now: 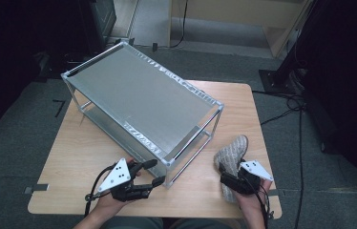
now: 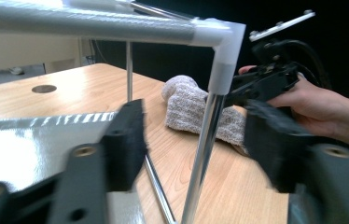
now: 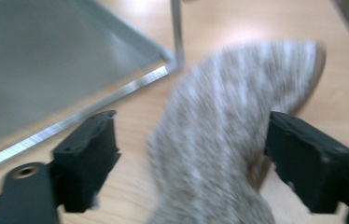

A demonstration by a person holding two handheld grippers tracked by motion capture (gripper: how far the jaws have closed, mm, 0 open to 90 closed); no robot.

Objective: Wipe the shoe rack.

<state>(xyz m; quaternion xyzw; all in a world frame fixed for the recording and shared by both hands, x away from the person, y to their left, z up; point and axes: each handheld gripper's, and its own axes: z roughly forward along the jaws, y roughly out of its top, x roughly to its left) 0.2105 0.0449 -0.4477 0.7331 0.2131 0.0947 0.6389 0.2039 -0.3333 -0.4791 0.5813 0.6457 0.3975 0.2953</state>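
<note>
A grey knitted slipper lies on the wooden table near its right front corner. My right gripper stands open at the slipper's near end. In the right gripper view its jaws straddle the slipper, with a clear gap at the left pad. My left gripper is open at the near corner of a two-shelf metal rack. In the left gripper view the rack's corner post rises between the jaws, untouched. Beyond it lie the slipper and the right gripper.
The rack stands diagonally across the middle of the table, both shelves bare; its lower shelf lies just left of the slipper. Bare wood shows to the left of the rack and along the front edge. Cables run over the floor at the right.
</note>
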